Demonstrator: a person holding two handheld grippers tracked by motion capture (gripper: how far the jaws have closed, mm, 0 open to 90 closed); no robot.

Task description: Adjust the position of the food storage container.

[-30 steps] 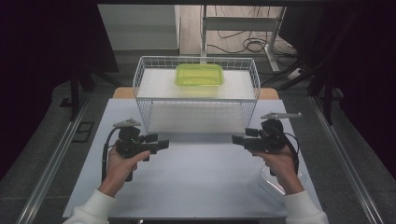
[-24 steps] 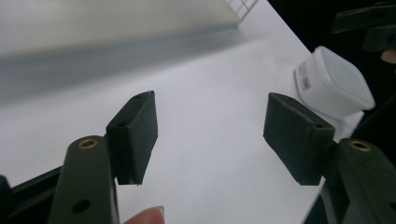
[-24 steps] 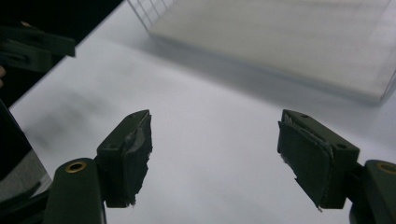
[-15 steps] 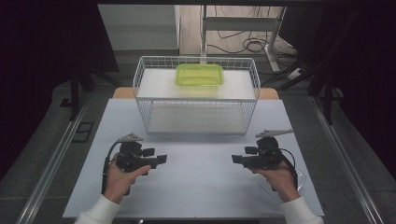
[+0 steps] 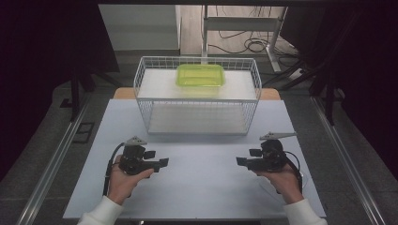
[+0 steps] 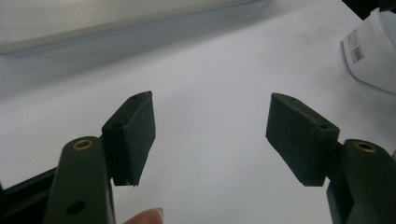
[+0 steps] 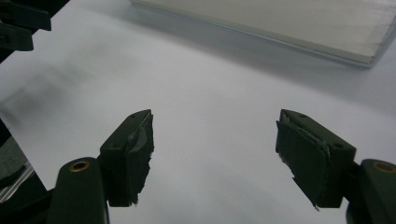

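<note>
Two hand-held grippers, left gripper point(image 5: 159, 164) and right gripper point(image 5: 244, 161), hover with jaws spread and empty over the white table point(image 5: 202, 187), well short of the wire basket point(image 5: 197, 101) where a green container point(image 5: 200, 75) lies crosswise, about equally far from each.
</note>
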